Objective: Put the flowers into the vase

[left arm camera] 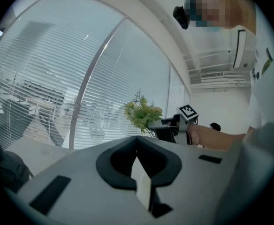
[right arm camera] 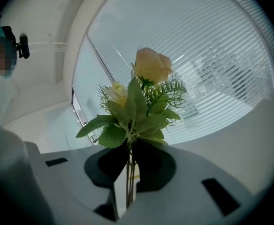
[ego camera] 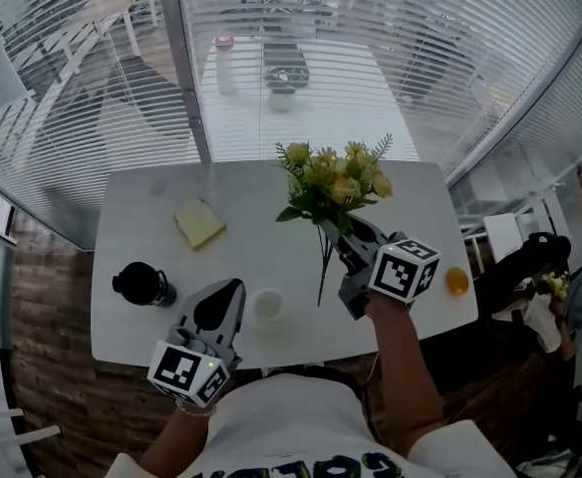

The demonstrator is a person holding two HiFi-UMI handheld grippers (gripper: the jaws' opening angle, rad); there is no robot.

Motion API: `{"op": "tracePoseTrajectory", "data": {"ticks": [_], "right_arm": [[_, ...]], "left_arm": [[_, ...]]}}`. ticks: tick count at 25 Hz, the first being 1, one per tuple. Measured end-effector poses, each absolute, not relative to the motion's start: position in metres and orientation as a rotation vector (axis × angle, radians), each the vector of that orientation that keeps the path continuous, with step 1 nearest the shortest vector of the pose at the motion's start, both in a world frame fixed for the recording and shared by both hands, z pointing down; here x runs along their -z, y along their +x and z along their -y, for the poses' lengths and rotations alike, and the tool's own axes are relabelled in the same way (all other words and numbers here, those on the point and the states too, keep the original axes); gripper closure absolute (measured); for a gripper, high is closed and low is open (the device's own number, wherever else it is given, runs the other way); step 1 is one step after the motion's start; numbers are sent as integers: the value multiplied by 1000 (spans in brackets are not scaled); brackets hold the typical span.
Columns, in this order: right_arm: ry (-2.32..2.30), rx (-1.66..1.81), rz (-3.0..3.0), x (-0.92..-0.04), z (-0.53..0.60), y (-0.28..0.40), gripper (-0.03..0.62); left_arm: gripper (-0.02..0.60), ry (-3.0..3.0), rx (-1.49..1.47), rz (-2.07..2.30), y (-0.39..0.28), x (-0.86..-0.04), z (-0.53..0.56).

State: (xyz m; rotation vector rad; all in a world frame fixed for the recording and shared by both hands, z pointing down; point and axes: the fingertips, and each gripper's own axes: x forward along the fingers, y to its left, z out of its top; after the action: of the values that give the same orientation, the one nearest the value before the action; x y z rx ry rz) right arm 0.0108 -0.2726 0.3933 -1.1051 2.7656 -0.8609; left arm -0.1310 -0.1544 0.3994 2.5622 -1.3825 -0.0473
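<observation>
Flowers [ego camera: 333,182], a yellow bunch, stand upright in the right gripper [ego camera: 343,239], whose fingers [right arm camera: 120,189] are narrowed onto the thin stems. In the right gripper view the stems [right arm camera: 129,182] run straight up between the pads, with the leaves and blooms spreading above them. The loose stem ends hang below the fingers, over the front half of the desk [ego camera: 142,197].

A white round vessel [ego camera: 268,307] near the front edge, which I take for the vase, shows just to the left of those ends, not under them.

To do this step well, carry the bunch across until the stem tips hang over the vase mouth. Keep it upright, lower it slowly, and release only once the stems are inside.

The left gripper [ego camera: 229,292], fingers pressed together and empty, sits just beside the vase and could steady it.
</observation>
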Motion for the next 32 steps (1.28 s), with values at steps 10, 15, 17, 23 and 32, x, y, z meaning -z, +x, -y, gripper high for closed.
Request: {"op": "tracePoseTrajectory", "data": {"ticks": [10, 15, 17, 23, 32], "right_arm": [[-1007, 650, -2785, -332, 255, -10, 548], [-925, 609, -2773, -308, 250, -24, 548], [-897, 590, -2775, -303, 247, -34, 548], [-818, 573, -2780, -293, 239, -68, 548], [-706, 561, -2789, -288, 228, -79, 546]], "left_arm": [[569, 2584, 72, 1383, -129, -389, 152], [569, 2599, 75, 1375, -127, -384, 153], [569, 2604, 81, 1370, -129, -384, 151], [569, 2600, 88, 1373, -146, -384, 149], [569, 2598, 79, 1376, -134, -385, 149]]}}
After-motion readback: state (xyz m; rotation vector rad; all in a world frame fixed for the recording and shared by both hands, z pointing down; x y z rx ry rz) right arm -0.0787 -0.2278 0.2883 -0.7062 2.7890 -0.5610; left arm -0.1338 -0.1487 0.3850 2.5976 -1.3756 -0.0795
